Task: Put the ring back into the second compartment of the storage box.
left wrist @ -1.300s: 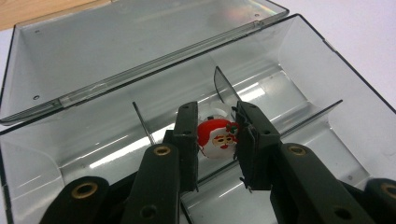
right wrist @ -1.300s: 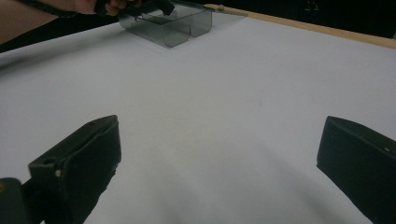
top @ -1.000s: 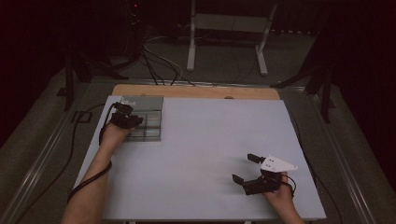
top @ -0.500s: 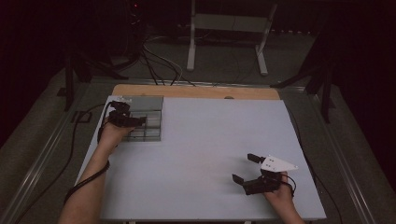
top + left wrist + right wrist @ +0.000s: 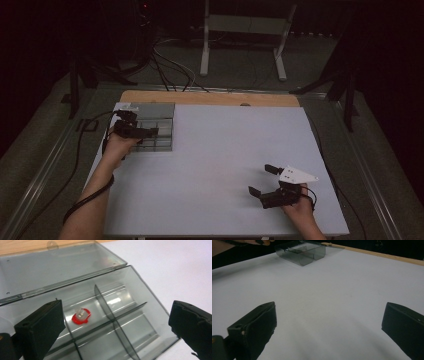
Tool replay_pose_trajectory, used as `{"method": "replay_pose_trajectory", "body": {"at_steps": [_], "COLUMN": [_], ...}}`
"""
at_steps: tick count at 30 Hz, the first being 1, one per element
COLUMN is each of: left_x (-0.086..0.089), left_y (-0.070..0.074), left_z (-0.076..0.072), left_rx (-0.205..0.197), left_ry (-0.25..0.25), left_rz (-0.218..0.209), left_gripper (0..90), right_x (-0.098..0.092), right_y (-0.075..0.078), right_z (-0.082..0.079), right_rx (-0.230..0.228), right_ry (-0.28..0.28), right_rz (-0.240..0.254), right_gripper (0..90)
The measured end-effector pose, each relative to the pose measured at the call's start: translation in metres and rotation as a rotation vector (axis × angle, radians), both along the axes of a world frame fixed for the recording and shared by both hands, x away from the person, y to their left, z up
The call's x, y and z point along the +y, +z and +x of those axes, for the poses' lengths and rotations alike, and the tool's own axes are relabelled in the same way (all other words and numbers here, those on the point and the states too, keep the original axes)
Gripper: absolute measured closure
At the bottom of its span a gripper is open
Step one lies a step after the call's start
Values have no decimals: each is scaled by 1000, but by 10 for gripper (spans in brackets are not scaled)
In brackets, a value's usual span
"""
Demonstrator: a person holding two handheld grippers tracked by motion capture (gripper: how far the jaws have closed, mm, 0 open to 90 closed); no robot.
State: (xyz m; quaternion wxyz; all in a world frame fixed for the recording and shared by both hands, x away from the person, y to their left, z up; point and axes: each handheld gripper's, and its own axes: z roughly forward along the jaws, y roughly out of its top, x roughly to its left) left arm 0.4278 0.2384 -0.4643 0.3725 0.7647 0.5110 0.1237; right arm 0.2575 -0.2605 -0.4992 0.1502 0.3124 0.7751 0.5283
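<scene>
- Smoky grey clear plastic made up the compartment box (image 5: 156, 134), which sat at the upper left of the counter (image 5: 225, 150) in the high view; its lid (image 5: 50, 267) lay open and flat behind it, toward the wooden strip (image 5: 210, 98) at the counter's far edge
- In the left gripper view, thin dividers split the box into a grid of compartments; a small red piece (image 5: 81, 316) with a pale, clear top lay on the floor of one compartment, left of centre in the frame; what the piece was could not be told
- The left claw (image 5: 150, 132) hovered over the box, held in the person's left hand (image 5: 119, 145); in its own view the two black jaws stood wide apart at the lower left and lower right of the frame, gripping nothing
- A black cable (image 5: 85, 197) trailed from the left gripper along the forearm, lower left of the high view
- The right claw (image 5: 261, 180) sat at the lower right of the high view, well apart from the box, in the right hand (image 5: 299, 207); its jaws were also spread wide and empty over bare white counter; a grey three-cornered plate (image 5: 297, 175) topped it
- In the right gripper view the box (image 5: 300, 252) showed far off at the upper left of the frame
</scene>
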Motion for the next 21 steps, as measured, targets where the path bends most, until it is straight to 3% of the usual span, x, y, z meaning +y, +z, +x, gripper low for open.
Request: {"method": "replay_pose_trajectory", "body": {"at_steps": [7, 11, 21], "left_x": [1, 2, 0], "left_y": [5, 10, 10], "left_z": [-6, -19, -41], "left_rx": [-13, -23, -30], "left_ry": [-11, -45, -66], "left_rz": [-6, -9, -8], "left_gripper": [12, 12, 13], "right_x": [-1, -1, -1], "right_y": [0, 1, 0], "right_z": [0, -1, -1], "right_rx": [-3, -2, -2], "right_ry": [-1, 0, -2], "right_rz": [3, 3, -1], "right_gripper": [0, 0, 0]}}
